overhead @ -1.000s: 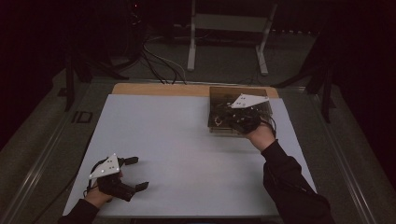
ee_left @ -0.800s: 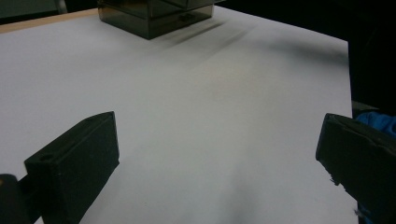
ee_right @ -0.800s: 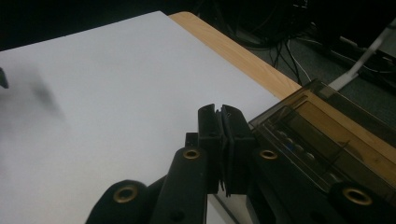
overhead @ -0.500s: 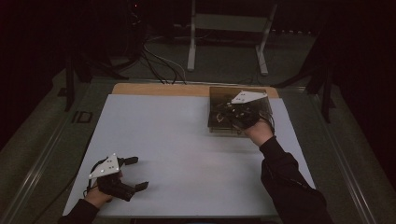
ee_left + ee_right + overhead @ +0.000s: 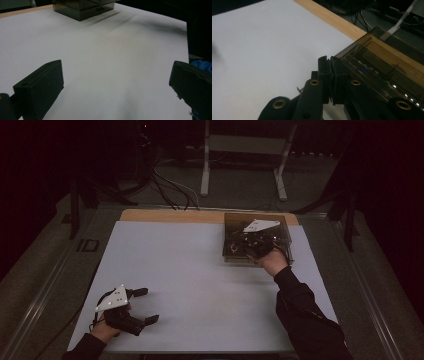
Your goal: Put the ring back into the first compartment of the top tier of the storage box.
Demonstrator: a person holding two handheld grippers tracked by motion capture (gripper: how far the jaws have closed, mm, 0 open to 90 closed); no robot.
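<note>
At smoky box [image 5: 256, 238], right gripper [image 5: 331, 75] (jaws together)

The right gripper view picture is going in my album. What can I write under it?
The right gripper, jaws pressed together, at the corner of a smoky clear box on the white table.

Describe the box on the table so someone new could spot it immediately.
Start at the white table and go to its far right corner, by the wooden strip. The smoky see-through plastic box sits there, the right claw at it, the table's sole container.
</note>
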